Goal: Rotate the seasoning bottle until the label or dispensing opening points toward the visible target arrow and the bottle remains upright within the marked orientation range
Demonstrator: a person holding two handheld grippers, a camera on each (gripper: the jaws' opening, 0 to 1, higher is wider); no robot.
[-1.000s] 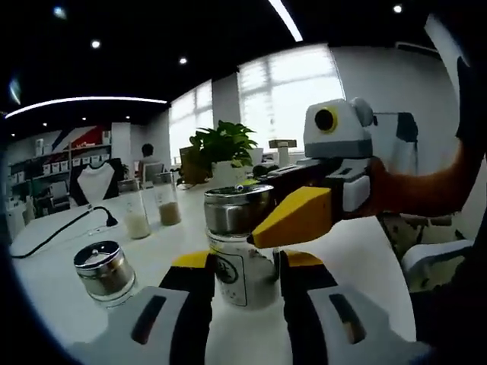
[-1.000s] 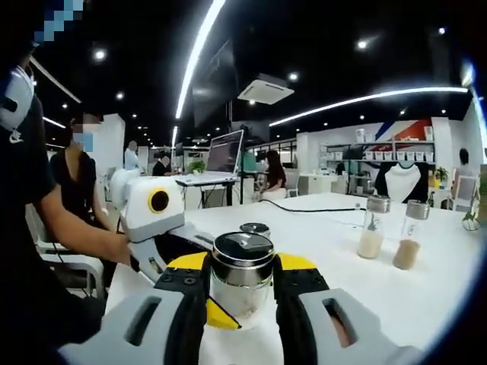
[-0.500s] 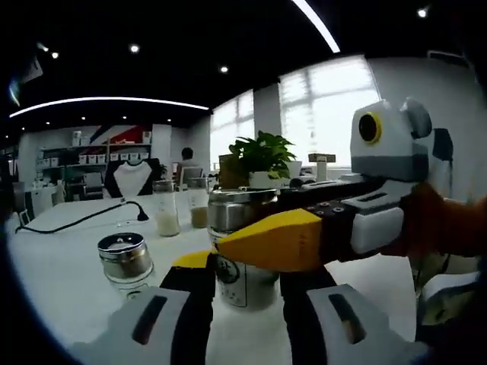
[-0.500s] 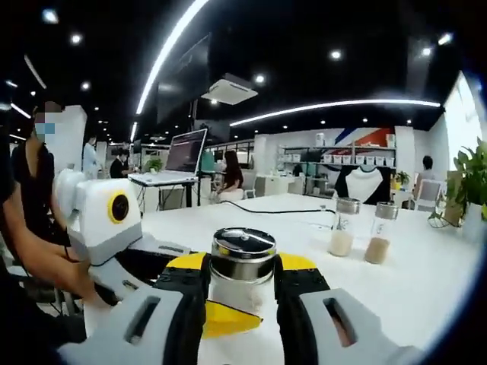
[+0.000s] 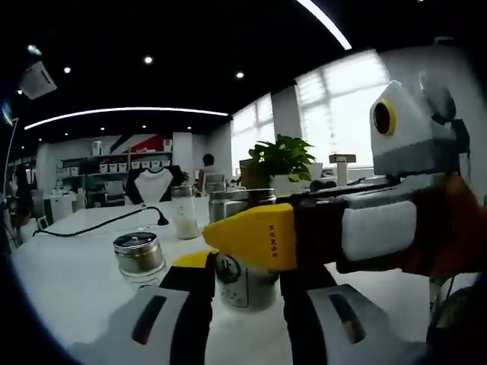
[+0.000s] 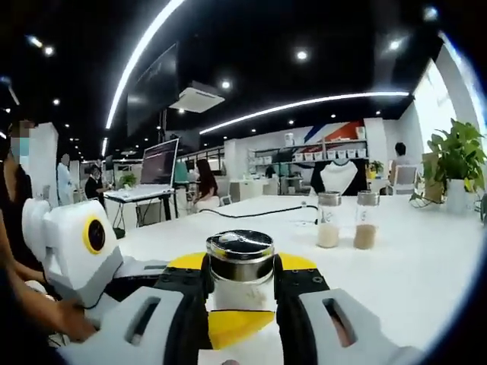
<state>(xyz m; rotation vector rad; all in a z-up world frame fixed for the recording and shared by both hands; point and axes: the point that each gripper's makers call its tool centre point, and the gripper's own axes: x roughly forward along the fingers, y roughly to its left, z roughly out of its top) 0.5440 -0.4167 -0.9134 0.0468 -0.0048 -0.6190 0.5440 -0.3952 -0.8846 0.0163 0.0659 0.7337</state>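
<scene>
The white bench [image 6: 426, 266] carries everything, its bare top running back toward shelves. On it, at the near edge, stands the seasoning bottle [image 6: 240, 274], upright, with both tools closed around it. The right gripper [image 6: 240, 293] has its jaws closed on the glass just under the steel cap, probably to supply the twist. The left gripper [image 5: 245, 285] has its jaws pressed on the lower body, where the label [image 5: 229, 271] faces its camera; this likely steadies the bottle so it stays upright while turning. No target arrow can be made out. A short capped jar [image 5: 139, 260] sits just beside the bottle, and two tall shakers [image 6: 346, 220] stand well apart behind.
</scene>
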